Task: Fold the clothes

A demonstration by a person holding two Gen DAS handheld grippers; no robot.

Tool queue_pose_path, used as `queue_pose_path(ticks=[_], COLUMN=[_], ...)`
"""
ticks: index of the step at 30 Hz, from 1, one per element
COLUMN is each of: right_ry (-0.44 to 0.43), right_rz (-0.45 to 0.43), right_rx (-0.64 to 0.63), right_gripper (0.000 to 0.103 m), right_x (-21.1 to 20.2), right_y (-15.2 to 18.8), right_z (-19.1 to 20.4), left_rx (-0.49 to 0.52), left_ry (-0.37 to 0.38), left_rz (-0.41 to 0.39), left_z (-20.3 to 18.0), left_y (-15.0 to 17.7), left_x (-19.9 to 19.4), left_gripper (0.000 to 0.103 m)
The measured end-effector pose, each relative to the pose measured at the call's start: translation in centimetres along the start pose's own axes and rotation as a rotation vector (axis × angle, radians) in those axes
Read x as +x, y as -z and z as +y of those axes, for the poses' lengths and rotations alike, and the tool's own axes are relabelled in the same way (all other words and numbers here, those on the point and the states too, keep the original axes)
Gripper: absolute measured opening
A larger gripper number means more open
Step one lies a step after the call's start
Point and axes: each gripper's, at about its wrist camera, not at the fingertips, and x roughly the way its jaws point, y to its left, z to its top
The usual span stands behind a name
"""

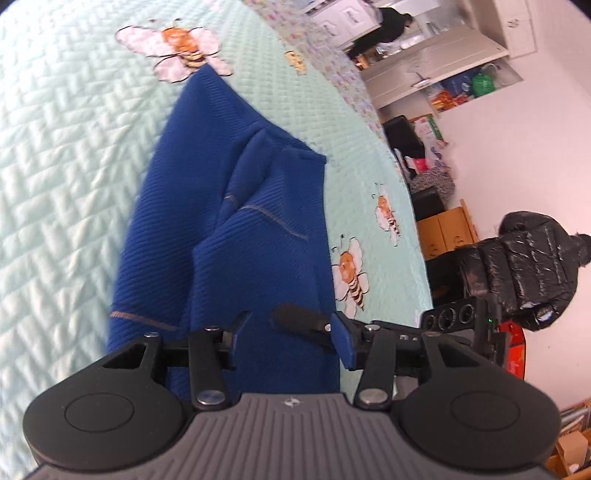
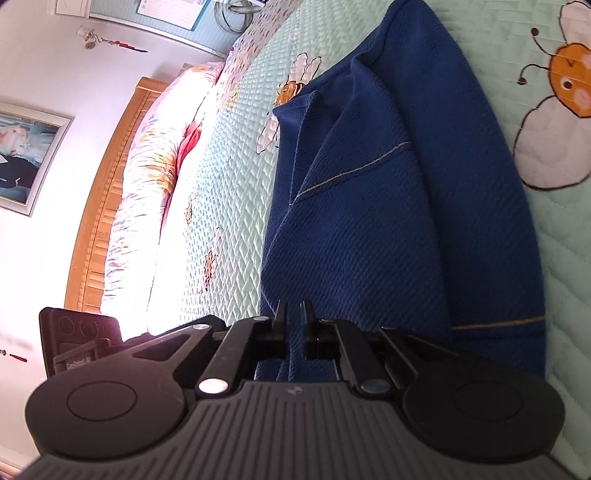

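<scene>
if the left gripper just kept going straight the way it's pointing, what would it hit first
Most likely the blue garment: the left gripper points down along the cloth, which fills the space ahead of its fingers on the mint quilt. Depth is unclear, so how soon it would touch is hard to say.

Garment [image 1: 236,221] lies on quilt [image 1: 66,184] (folded over).

The blue garment's [image 1: 236,229] near hem was hidden behind the left tongs [image 1: 288,328]. In the right wrist view its [image 2: 388,221] far end ran off the top edge. A background person [image 1: 388,29] was too small to read.
</scene>
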Motion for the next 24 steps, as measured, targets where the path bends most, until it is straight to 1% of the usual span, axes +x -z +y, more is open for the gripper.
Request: queue_pose_path(ticks=[2, 3, 4, 5, 6, 7, 9, 13, 18, 21, 23, 24], right_ry=[0.02, 0.042, 0.061, 0.079, 0.053, 0.049, 0.046, 0.039, 0.029, 0.021, 0.028, 0.045], right_rz=[0.019, 0.031, 0.038, 0.046, 0.04, 0.041, 0.045, 0.031, -0.011, -0.041, -0.063, -0.072], right_rx=[0.016, 0.025, 0.023, 0.021, 0.028, 0.027, 0.018, 0.044, 0.091, 0.126, 0.137, 0.14], right_gripper=[0.007, 0.003, 0.0, 0.0, 0.0, 0.0, 0.0, 0.0, 0.0, 0.0, 0.0, 0.0], right_x=[0.7, 1.2, 1.4, 1.6, 1.3, 1.0, 0.5, -0.8, -2.1, -4.1, -5.4, -5.9], right_y=[0.0, -0.1, 0.1, 0.3, 0.5, 0.6, 0.6, 0.7, 0.4, 1.3, 1.7, 1.8], right_z=[-0.7, -1.3, -1.9, -2.5, -3.0, -3.2, -3.5, -4.5, -5.7, -7.1, -7.8, -8.1], left_rx=[-0.022, -0.032, -0.054, -0.085, -0.115, -0.131, -0.106, -0.042, -0.035, -0.032, -0.026, -0.026], left_ry=[-0.034, -0.052, -0.056, -0.051, -0.046, -0.038, -0.049, -0.089, -0.106, -0.111, -0.114, -0.115], left_rz=[0.048, 0.073, 0.082, 0.079, 0.075, 0.073, 0.073, 0.079, 0.076, 0.071, 0.071, 0.071], left_z=[1.5, 2.3, 3.1, 4.0, 4.9, 5.5, 5.3, 4.4, 4.2, 4.3, 4.2, 4.2], left_y=[0.0, 0.1, 0.1, 0.2, 0.2, 0.3, 0.3, 0.1, -0.1, -0.1, 0.0, -0.1], left_x=[1.8, 2.7, 3.0, 2.9, 2.7, 2.5, 2.3, 2.0, 2.4, 2.5, 2.6, 2.6], left_gripper=[0.05, 0.039, 0.022, 0.003, 0.003, 0.003, 0.003, 0.003, 0.003, 0.003, 0.003, 0.003])
